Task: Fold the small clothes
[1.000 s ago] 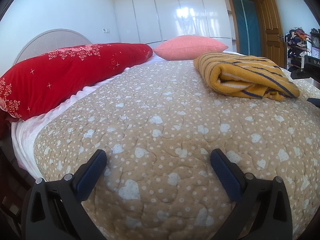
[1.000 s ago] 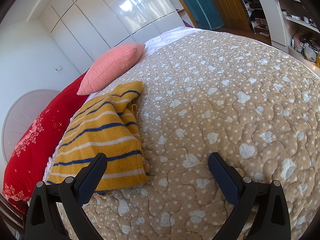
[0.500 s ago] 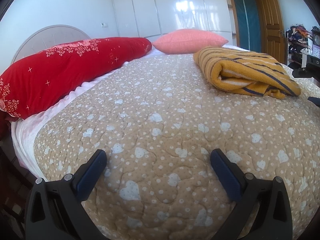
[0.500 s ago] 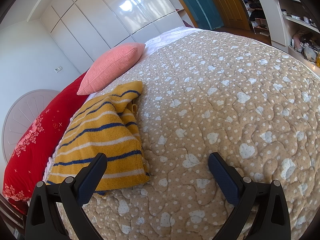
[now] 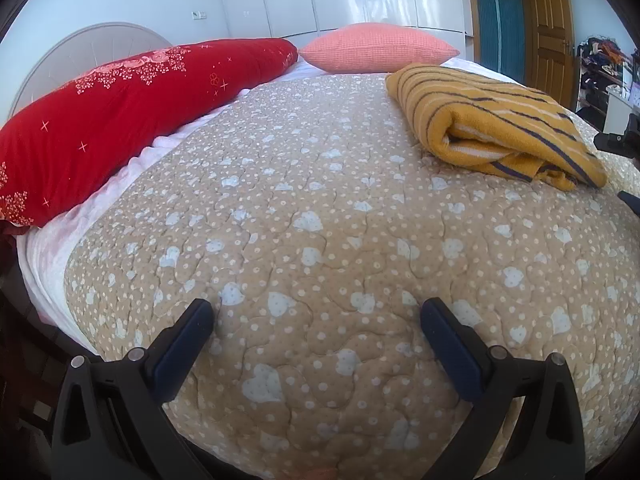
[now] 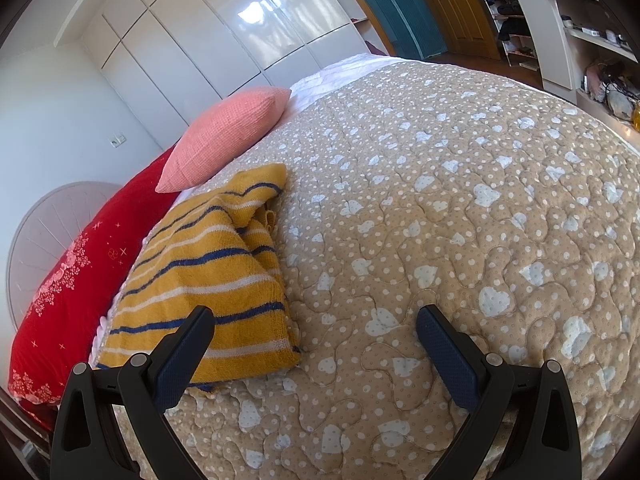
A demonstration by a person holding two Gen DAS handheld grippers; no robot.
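Observation:
A folded mustard-yellow knit garment with navy and white stripes (image 5: 492,120) lies on the beige quilt (image 5: 320,220), at the upper right of the left wrist view. In the right wrist view the same garment (image 6: 200,276) sits at lower left, its near edge just beyond the left finger. My left gripper (image 5: 316,316) hovers open over bare quilt, well short of the garment, with nothing between its fingers. My right gripper (image 6: 314,322) is open too, empty, just beside the garment's right edge. Part of the right gripper (image 5: 620,144) shows at the left view's right edge.
A long red pillow (image 5: 120,120) and a pink cushion (image 5: 376,52) lie along the head of the bed by a white headboard (image 5: 88,48). White wardrobes, a wooden door (image 5: 548,24) and cluttered shelves (image 6: 580,40) stand beyond. The quilt (image 6: 480,200) stretches wide to the right.
The left gripper has dropped lower and tilted, so pillows and garment sit higher and closer in its view. The right gripper's view is unchanged. Both stay open.

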